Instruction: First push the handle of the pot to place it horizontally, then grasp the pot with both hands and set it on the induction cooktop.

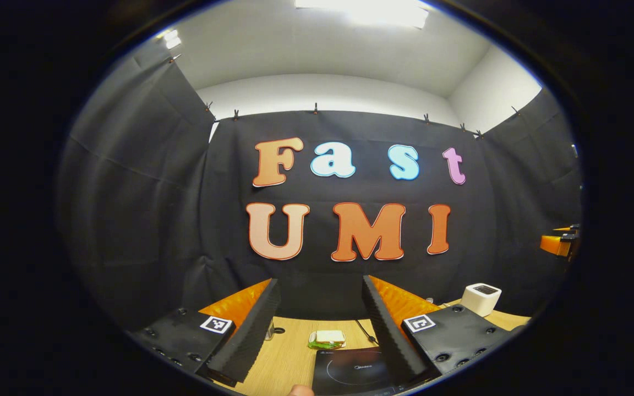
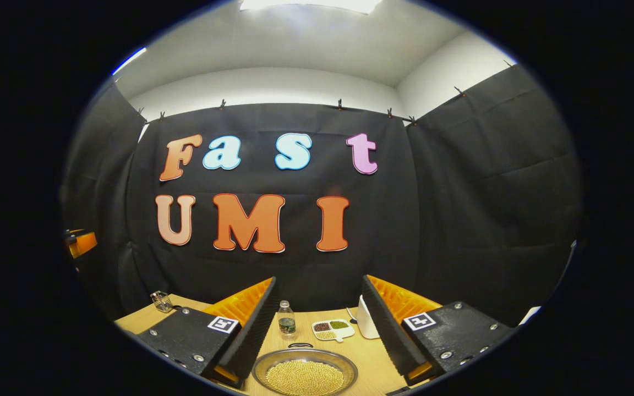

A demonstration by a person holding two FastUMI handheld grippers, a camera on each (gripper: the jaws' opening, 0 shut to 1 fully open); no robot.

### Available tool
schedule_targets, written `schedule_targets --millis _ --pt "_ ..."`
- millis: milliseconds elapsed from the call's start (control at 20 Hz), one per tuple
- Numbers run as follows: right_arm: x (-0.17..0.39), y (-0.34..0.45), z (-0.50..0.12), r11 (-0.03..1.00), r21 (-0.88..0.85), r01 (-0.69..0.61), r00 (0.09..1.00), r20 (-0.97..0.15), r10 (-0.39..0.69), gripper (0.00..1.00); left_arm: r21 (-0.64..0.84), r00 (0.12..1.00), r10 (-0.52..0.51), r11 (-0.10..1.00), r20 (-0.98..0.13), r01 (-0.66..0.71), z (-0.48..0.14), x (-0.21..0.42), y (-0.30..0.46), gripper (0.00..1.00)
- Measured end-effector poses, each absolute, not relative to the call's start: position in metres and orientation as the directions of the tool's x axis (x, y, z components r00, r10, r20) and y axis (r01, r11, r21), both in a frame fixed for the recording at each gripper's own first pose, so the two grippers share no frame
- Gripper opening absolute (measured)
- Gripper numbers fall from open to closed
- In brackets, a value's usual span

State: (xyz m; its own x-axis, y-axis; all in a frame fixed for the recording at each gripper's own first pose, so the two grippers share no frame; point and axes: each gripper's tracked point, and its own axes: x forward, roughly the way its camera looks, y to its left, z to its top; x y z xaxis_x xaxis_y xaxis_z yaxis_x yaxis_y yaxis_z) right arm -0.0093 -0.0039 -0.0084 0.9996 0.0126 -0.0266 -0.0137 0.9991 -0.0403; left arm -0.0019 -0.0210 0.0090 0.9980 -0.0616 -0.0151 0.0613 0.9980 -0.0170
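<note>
In the right gripper view a shallow metal pot (image 2: 305, 374) full of yellowish grains sits on the wooden table, low between my fingers. A small dark handle (image 2: 300, 346) shows at its far rim. My right gripper (image 2: 318, 280) is open above and in front of the pot, touching nothing. In the left gripper view the black induction cooktop (image 1: 353, 374) lies on the table under my open left gripper (image 1: 320, 283), whose fingers hold nothing. The other gripper (image 1: 559, 245) shows at the far right edge there, and the left one (image 2: 81, 242) at the far left edge of the right gripper view.
Beyond the cooktop lie a small green-and-white packet (image 1: 327, 339) and a cable; a white box (image 1: 481, 298) stands to the right. Behind the pot stand a small bottle (image 2: 287, 320), a divided tray of beans (image 2: 332, 329), a white object (image 2: 366, 324) and a glass jar (image 2: 161, 301).
</note>
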Motion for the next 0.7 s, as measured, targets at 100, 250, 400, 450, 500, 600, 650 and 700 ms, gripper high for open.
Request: schedule_targets --millis 100,250,400,450,500,600,650,700 --pt "-0.010 -0.002 -0.012 0.999 -0.048 -0.018 0.999 -0.033 0.017 0.88 -0.017 0.998 -0.058 0.998 -0.011 0.058 0.011 -0.004 -0.019 0.98" --pt "-0.012 0.004 -0.015 0.998 -0.060 -0.036 0.999 -0.042 0.034 0.76 -0.015 0.998 -0.057 0.998 -0.013 0.057 0.009 -0.005 -0.018 0.98" --pt "-0.014 0.009 -0.021 0.995 -0.076 -0.058 0.997 -0.050 0.055 0.70 -0.026 0.998 -0.058 0.998 -0.019 0.057 0.009 -0.005 -0.016 0.99" --pt "-0.015 0.011 -0.024 0.995 -0.081 -0.065 0.997 -0.055 0.061 0.58 -0.027 0.998 -0.054 0.998 -0.020 0.053 0.009 -0.005 -0.014 0.99" --pt "-0.016 0.014 -0.026 0.994 -0.076 -0.075 0.996 -0.056 0.071 0.58 -0.025 0.998 -0.051 0.998 -0.021 0.051 0.009 -0.005 -0.013 0.98" --pt "-0.016 0.016 -0.034 0.995 -0.056 -0.086 0.994 -0.075 0.082 0.43 -0.021 0.998 -0.047 0.999 -0.030 0.046 0.008 -0.006 -0.012 0.96" --pt "-0.016 0.016 -0.037 0.995 -0.047 -0.087 0.993 -0.083 0.083 0.32 -0.022 0.998 -0.051 0.998 -0.031 0.051 0.008 -0.008 -0.013 0.99" --pt "-0.016 0.016 -0.041 0.995 -0.043 -0.085 0.993 -0.091 0.081 0.28 -0.022 0.998 -0.054 0.998 -0.031 0.054 0.008 -0.009 -0.014 0.99"
